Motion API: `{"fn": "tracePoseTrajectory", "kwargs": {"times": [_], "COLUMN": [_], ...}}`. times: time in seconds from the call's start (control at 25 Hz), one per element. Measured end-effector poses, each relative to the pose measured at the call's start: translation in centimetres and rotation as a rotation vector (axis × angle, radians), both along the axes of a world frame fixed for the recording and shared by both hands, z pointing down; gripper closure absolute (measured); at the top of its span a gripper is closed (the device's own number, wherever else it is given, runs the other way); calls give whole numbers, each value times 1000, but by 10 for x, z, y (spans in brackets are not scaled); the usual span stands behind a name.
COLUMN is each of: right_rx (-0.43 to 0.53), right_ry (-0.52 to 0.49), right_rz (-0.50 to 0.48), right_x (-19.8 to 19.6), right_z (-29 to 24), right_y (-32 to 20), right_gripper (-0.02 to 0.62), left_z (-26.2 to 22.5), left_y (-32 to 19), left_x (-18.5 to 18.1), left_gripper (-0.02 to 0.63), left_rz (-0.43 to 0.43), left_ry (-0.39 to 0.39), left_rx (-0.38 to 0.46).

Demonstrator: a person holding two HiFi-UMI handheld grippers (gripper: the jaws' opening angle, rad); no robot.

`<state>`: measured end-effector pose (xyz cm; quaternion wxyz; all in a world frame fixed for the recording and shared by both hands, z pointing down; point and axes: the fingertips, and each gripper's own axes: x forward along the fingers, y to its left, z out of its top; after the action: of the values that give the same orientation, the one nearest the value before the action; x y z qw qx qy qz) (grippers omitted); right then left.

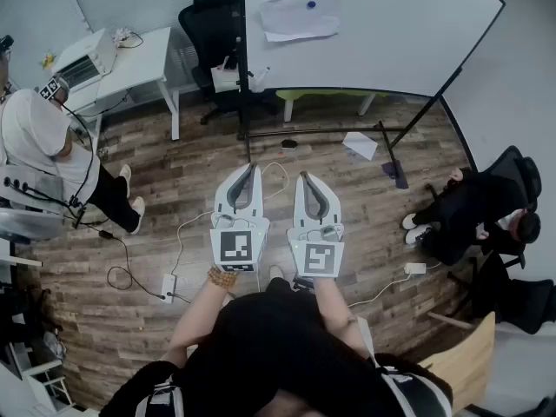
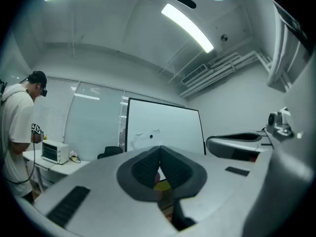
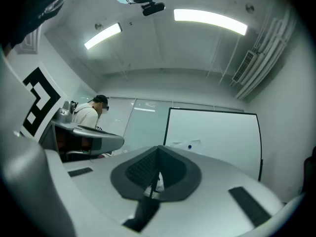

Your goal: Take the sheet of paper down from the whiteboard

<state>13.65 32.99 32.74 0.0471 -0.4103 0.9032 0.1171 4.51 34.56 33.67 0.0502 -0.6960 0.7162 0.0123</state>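
Paper (image 1: pixel 300 16) hangs on the whiteboard (image 1: pixel 391 33) under a blue magnet (image 1: pixel 311 5). The left gripper (image 1: pixel 251 168) and right gripper (image 1: pixel 304 177), well short of the whiteboard, have their jaws pressed together, empty. Tugging against the magnet could tear it.

1. Wood-plank floor (image 1: pixel 347 198) runs under a white surface (image 1: pixel 143 59).
2. An oven (image 1: pixel 82 63) sits on the surface.
3. A black chair (image 1: pixel 213 24) stands just right of the surface.
4. Blinds (image 2: pixel 57 112) hang behind the surface; strip lights (image 3: pixel 210 21) glow on the ceiling above it.
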Motion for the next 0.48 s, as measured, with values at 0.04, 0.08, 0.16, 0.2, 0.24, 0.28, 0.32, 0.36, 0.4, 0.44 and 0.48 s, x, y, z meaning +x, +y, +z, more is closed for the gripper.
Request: {"fn": "tracePoseTrajectory", "kwargs": {"times": [0.04, 0.08, 0.16, 0.2, 0.24, 0.28, 0.32, 0.36, 0.4, 0.44, 0.48], "right_rx": [-6, -13, -36, -44, -47, -47, -48, -50, -54, -57, -59], "right_ry": [-5, -11, -31, -38, -36, -27, -17, -9, 1, 9, 15], "right_rz": [3, 3, -13, -30, -48, -65, -80, -94, -104, -111, -117], "right_x": [6, 11, 22, 28, 33, 37, 40, 42, 44, 45, 46], "right_z": [1, 1, 3, 5, 7, 9, 12, 15, 18, 21, 23], "right_y": [-6, -12, -23, -28, -32, -37, -41, -46, -51, -55, -59], "right_gripper": [600, 600, 598, 598, 597, 597, 597, 597, 597, 597, 597], "left_z": [1, 2, 4, 6, 7, 8, 10, 12, 14, 17, 20], "left_y": [-5, -11, -21, -25, -29, -33, -37, -40, -42, -45, -46], "left_x": [5, 10, 20, 26, 31, 36, 40, 44, 46, 48, 49], "left_gripper": [594, 594, 594, 594, 594, 594, 594, 594, 594, 594, 594], "left_rz": [-1, -2, -7, -12, -18, -25, -32, -38, -42, -47, -52], "left_ry": [1, 2, 4, 4, 5, 6, 7, 9, 12, 15, 16], "left_rx": [1, 1, -1, -3, -5, -7, -8, -11, -15, -21, -28]}}
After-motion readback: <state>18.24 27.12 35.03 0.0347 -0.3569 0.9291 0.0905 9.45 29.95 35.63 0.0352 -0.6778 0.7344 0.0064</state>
